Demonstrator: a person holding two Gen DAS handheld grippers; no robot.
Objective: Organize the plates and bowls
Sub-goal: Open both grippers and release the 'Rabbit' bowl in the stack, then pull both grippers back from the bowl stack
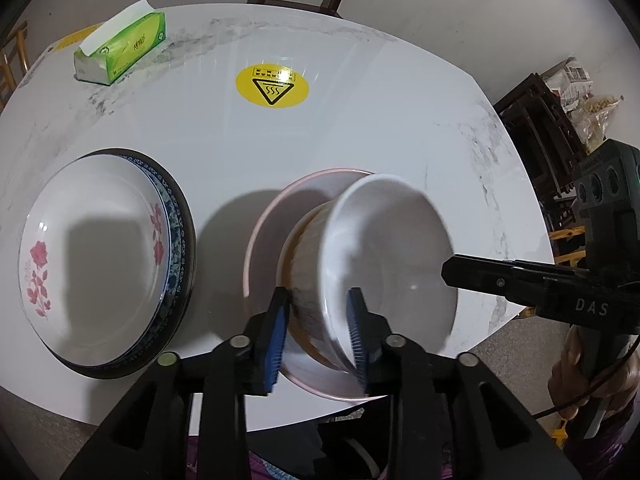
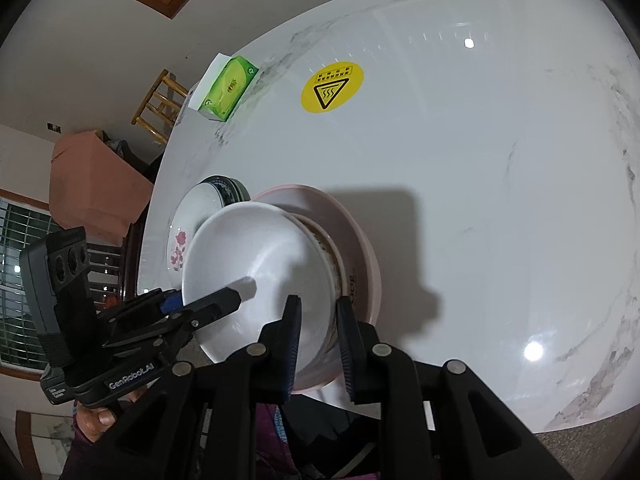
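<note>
Taking the yellow warning sticker (image 1: 272, 83) on the bench (image 1: 360, 128) as the marker and going left to right: down-left of it sits a flowered plate (image 1: 96, 256) nested on a dark blue-rimmed plate (image 1: 182, 240) — that pile looks finished. Below the sticker, a white bowl (image 1: 392, 248) rests tilted in a brown-patterned bowl (image 1: 308, 300), itself on a pink plate (image 1: 264, 236).

The left tongs (image 1: 318, 332) straddle the white bowl's wall with a visible gap on the outer side, so they look loosened rather than pinching. The right tongs (image 2: 318, 340) straddle the opposite rim, narrowly parted; whether they press it I cannot tell.

The bowls seem stacked but not yet level; settling them remains.

Readable writing: "DAS" on one tool, "GenRobot.AI" on the other. The green tissue pack (image 1: 120, 50), up-left of the sticker, has print too small to read.
</note>
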